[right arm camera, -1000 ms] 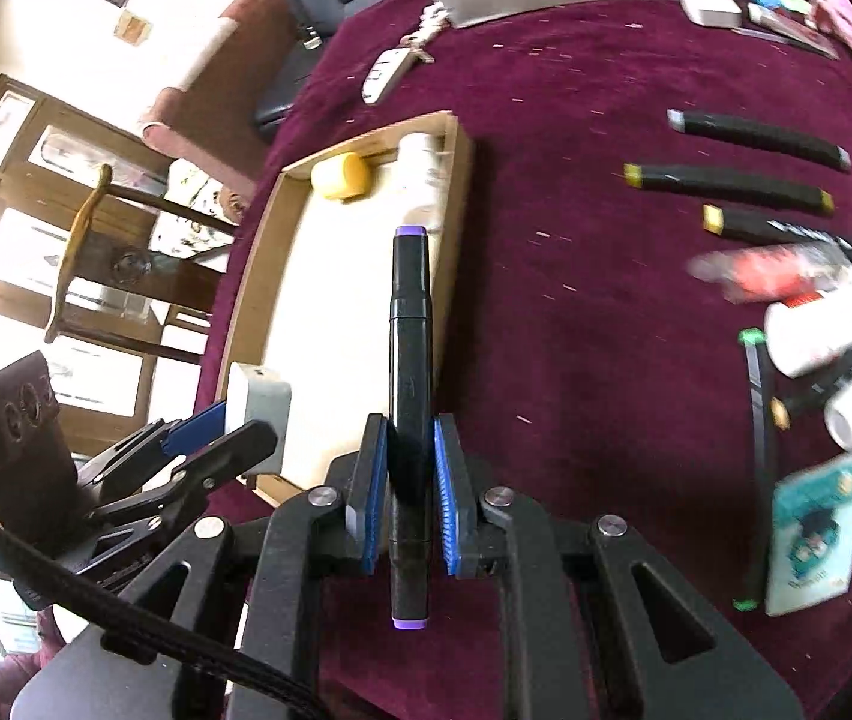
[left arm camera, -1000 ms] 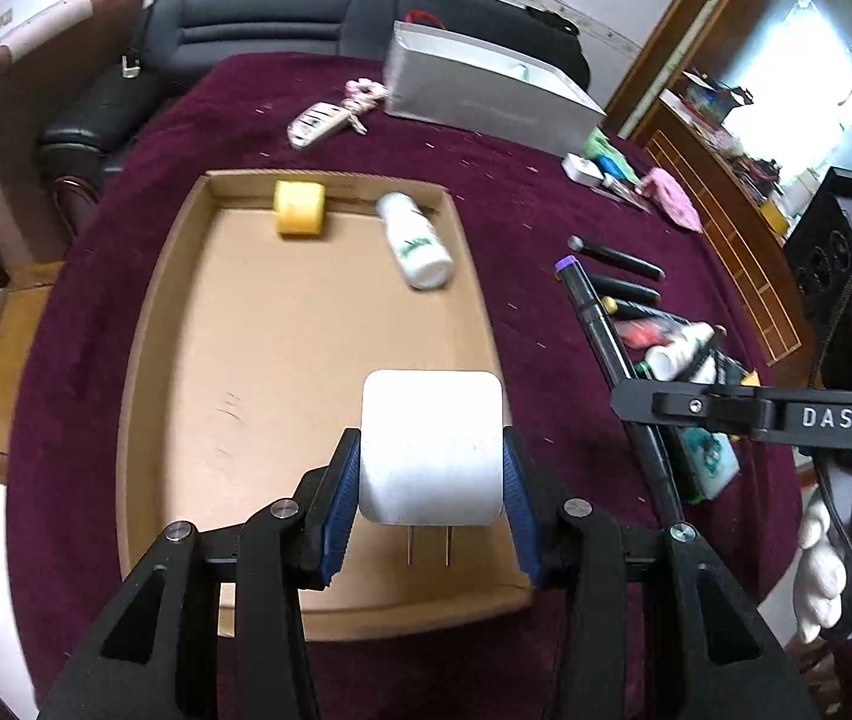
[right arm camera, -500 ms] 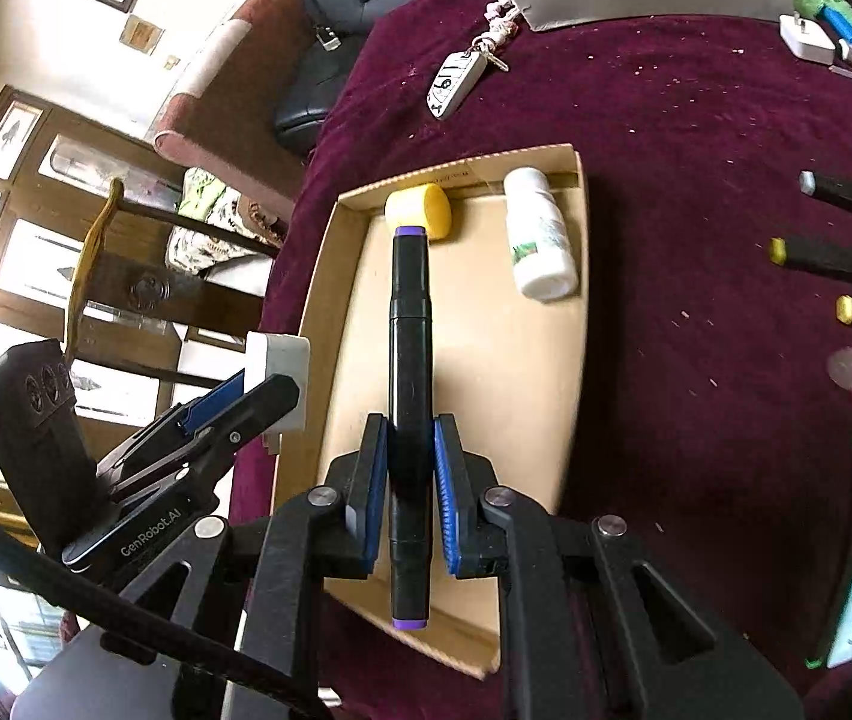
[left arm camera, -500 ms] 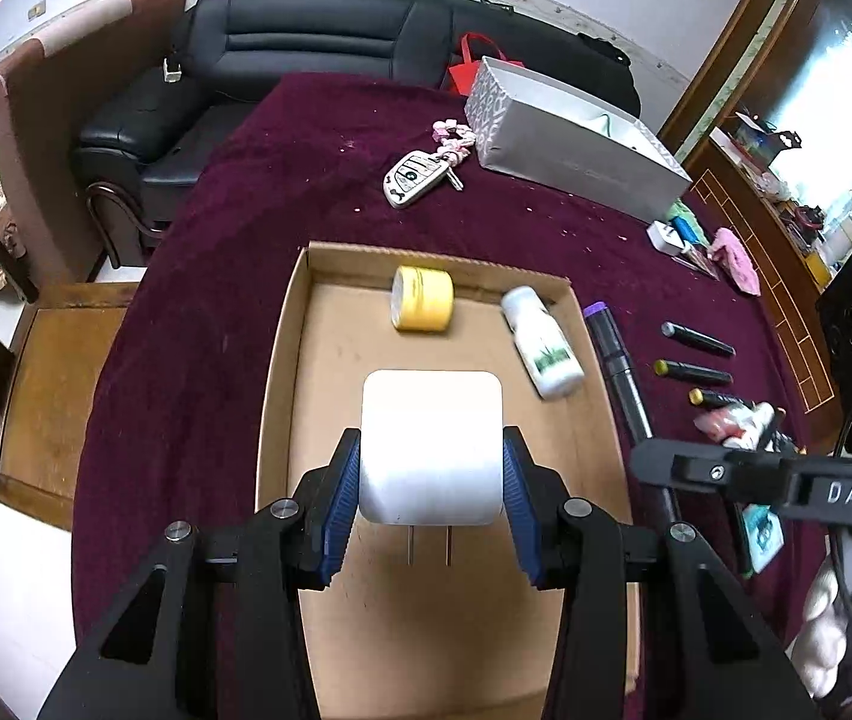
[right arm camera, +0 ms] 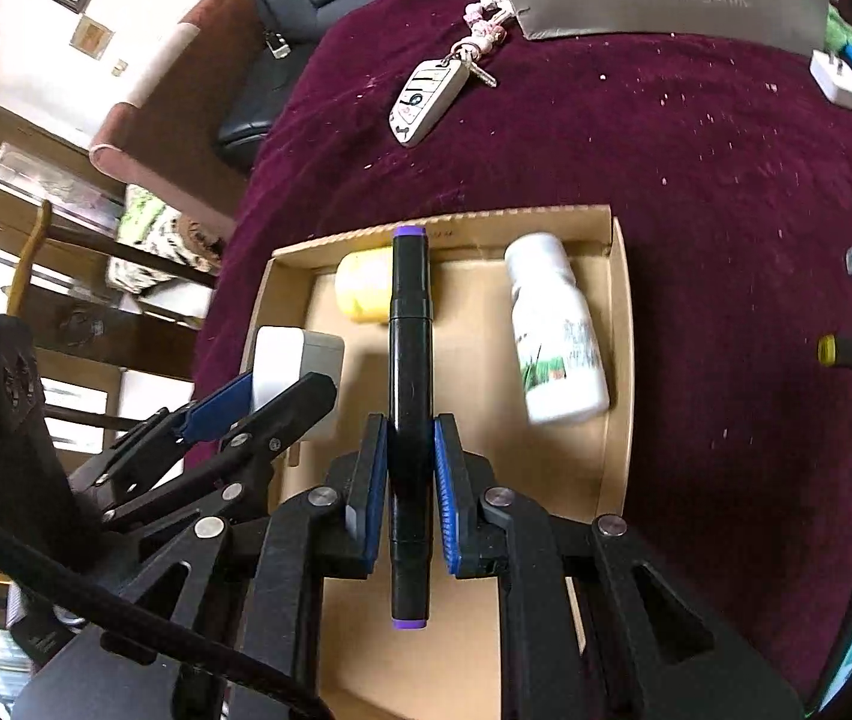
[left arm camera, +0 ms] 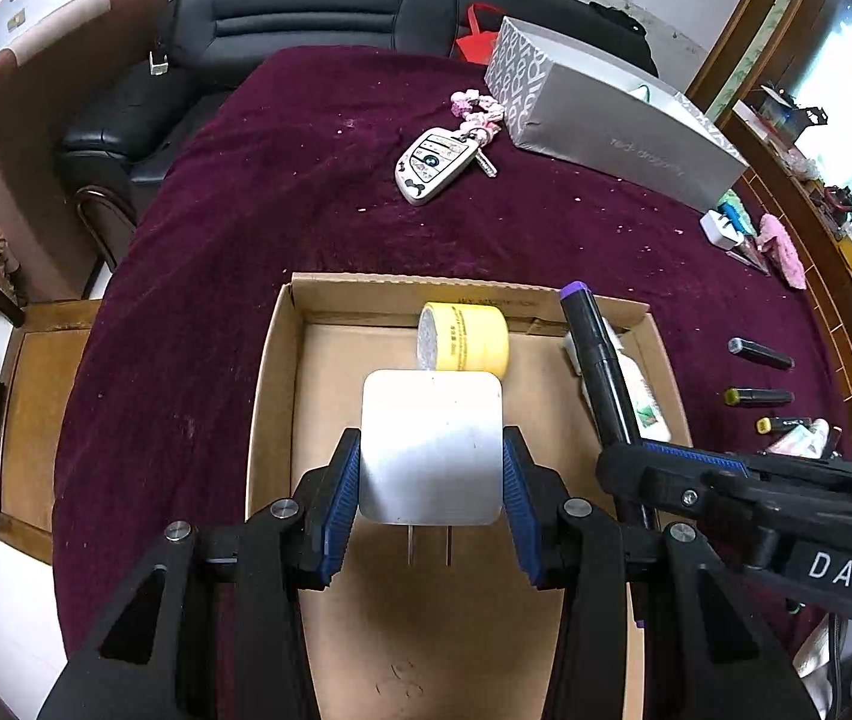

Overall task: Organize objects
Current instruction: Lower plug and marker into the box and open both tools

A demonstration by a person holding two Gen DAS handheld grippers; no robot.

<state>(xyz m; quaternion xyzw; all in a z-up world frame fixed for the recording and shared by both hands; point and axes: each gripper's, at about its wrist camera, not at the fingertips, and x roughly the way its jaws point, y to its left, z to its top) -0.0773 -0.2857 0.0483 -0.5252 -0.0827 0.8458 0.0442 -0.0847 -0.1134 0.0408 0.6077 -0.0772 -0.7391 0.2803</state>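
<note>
Left gripper [left arm camera: 431,501] pinching white charger plug [left arm camera: 431,447], cardboard tray [left arm camera: 273,372] beneath, yellow tape roll [left arm camera: 468,337] just ahead. Right gripper [right arm camera: 408,495] clamped on purple-capped marker [right arm camera: 409,360], white bottle [right arm camera: 555,330] to right.

Maroon-clothed table [left arm camera: 282,192] with cardboard tray [left arm camera: 270,396], car key [left arm camera: 435,163], grey box [left arm camera: 618,132], loose markers [left arm camera: 759,354].

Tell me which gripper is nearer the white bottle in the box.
Right. The right gripper with its marker hovers beside the white bottle; the left gripper sits farther across the box.
</note>
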